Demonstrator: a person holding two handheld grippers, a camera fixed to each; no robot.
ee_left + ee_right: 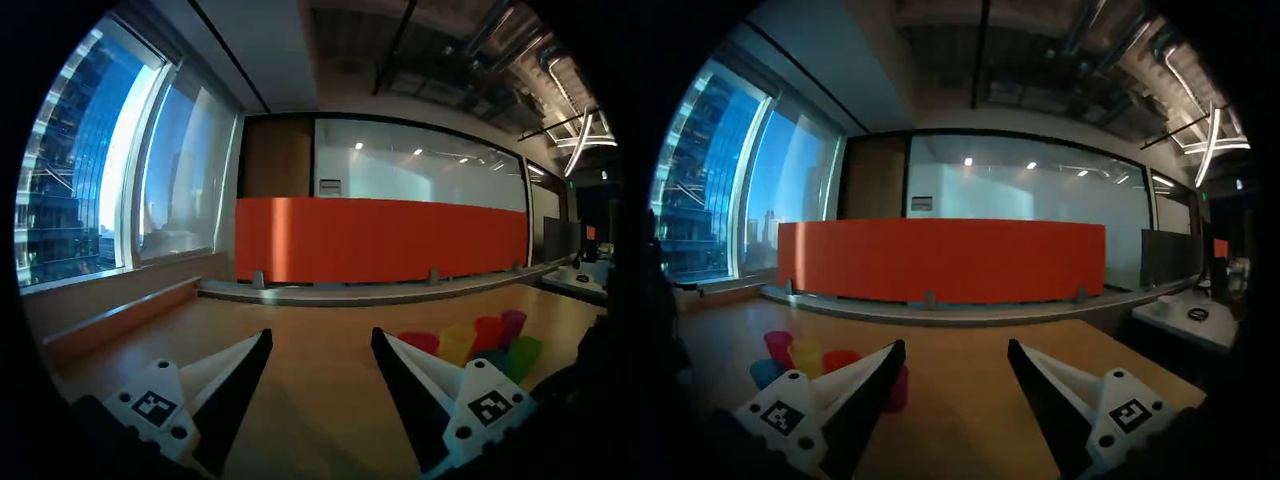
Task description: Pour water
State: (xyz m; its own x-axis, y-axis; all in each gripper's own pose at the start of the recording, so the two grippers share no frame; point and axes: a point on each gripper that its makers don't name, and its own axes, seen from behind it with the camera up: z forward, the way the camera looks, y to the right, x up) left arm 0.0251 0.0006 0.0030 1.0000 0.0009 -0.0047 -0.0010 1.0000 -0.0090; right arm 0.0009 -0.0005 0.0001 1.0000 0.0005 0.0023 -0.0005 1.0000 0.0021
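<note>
Left gripper [321, 336] and right gripper [955, 346], both spread wide and empty, hover over a wooden table [320, 424], flanking clustered coloured cups [472, 340], seemingly poised to pick one.

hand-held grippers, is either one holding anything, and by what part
Nothing is held. The left hand-held gripper and the right hand-held gripper are both open, with nothing between their fingers. The cups stand on the table beyond them.

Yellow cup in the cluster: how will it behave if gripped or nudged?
Yellow cup looks like thin translucent plastic: probably light, likely to flex under a hard squeeze. It stands upright, close among other cups, so a push would likely shove neighbours. Smooth wall may slip; contents cannot be told.
</note>
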